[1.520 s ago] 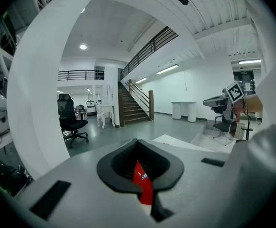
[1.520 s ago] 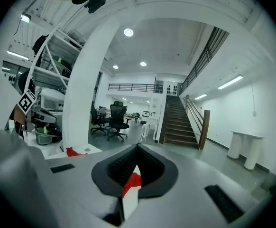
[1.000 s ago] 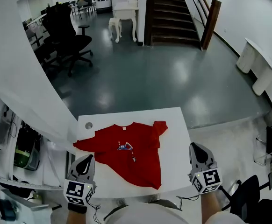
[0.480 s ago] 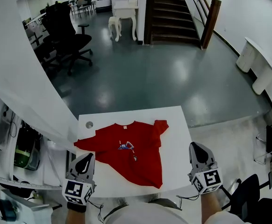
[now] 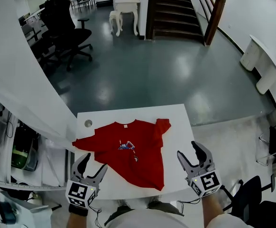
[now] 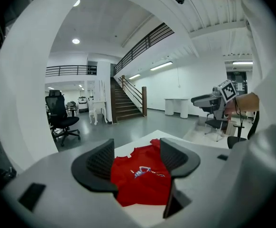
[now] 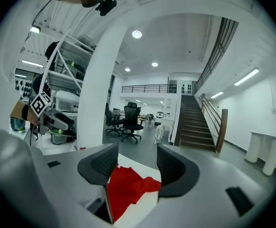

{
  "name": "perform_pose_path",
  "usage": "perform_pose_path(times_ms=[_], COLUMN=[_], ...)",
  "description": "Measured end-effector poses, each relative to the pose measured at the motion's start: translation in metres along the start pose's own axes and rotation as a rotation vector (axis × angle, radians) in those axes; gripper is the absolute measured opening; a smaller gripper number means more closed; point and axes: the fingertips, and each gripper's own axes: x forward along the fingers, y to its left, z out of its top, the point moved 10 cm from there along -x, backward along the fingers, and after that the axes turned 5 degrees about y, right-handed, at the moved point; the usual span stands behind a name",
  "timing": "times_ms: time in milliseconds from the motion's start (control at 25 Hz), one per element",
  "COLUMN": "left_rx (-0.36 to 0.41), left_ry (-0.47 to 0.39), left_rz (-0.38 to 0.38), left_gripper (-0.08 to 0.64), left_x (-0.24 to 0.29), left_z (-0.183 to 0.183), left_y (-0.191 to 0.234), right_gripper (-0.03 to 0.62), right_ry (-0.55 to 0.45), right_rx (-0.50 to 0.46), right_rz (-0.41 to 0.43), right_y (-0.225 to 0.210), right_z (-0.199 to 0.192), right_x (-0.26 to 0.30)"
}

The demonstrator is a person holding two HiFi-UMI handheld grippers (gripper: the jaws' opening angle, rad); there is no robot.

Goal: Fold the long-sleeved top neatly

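A red top point(image 5: 128, 153) with a small chest print lies spread on the white table point(image 5: 178, 127), collar toward the far edge. Its right sleeve is bunched at the far right. My left gripper point(image 5: 94, 161) hovers at the table's near left edge, beside the top's lower left hem. Its jaws have just been opening and hold nothing. My right gripper point(image 5: 188, 149) is off the table's near right corner, also just opened and empty. The left gripper view looks between its open jaws point(image 6: 137, 158) at the top point(image 6: 140, 175). The right gripper view frames the top point(image 7: 128, 186) between its jaws point(image 7: 137, 163).
A small grey round disc point(image 5: 88, 123) sits on the table's far left corner. A broad white pillar point(image 5: 19, 80) rises close on the left, with shelving behind it. Black office chairs point(image 5: 64, 27) and a staircase point(image 5: 176, 8) stand across the grey floor.
Both grippers' jaws, shut in the earlier frames, now stand apart. Both grippers have shifted a little toward the table.
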Motion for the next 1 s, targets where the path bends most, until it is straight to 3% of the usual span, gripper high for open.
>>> perform_pose_path(times_ms=[560,1000], left_rx=[0.065,0.106], left_ry=[0.173,0.293], left_rz=[-0.086,-0.156], left_gripper=[0.288,0.265], left_x=[0.076,0.145], left_z=[-0.034,-0.064], left_y=[-0.025,-0.040], right_gripper=[0.267,0.259], right_ry=[0.129,0.236], right_rx=[-0.042,-0.023], right_rz=[0.122,0.206], right_y=[0.008,0.012], right_z=[-0.055,-0.109], right_x=[0.076,0.138])
